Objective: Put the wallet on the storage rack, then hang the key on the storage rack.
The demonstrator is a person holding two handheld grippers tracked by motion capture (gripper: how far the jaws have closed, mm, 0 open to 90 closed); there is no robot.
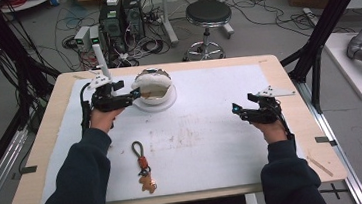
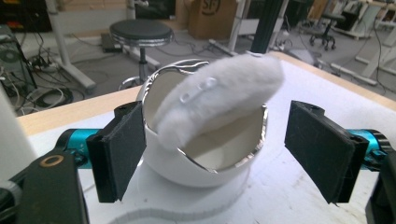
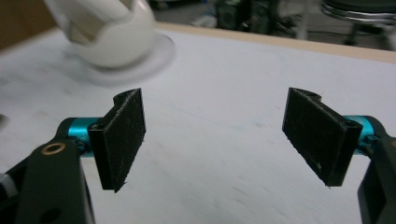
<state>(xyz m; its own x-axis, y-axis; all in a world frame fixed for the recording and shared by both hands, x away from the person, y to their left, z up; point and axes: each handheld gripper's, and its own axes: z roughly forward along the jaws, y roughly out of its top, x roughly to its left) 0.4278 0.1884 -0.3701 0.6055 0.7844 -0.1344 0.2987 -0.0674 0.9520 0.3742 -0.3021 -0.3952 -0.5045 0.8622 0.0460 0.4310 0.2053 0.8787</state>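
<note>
Nearest the person, at about 7 o'clock on the surface point(image 1: 213, 149), a keychain point(image 1: 143, 168) with a loop and a small figure lies untouched. Further out at 3 o'clock, the right claw point(image 1: 242, 110) hovers with its jaws spread wide and nothing between them. At 11 o'clock the left claw point(image 2: 215, 149), jaws also spread, faces a white bowl point(image 2: 205, 163) on a flat round base point(image 1: 155, 103); a fluffy white pad point(image 2: 219, 100) leans tilted across the bowl's shiny rim, half in and half out. The left jaw looks very close to the bowl's wall; I cannot tell if it touches. A risk, as I judge it: closing here could catch the rim instead of the pad, tipping the bowl or sliding it off its base. A careless nudge could also flick the loosely perched pad out.
</note>
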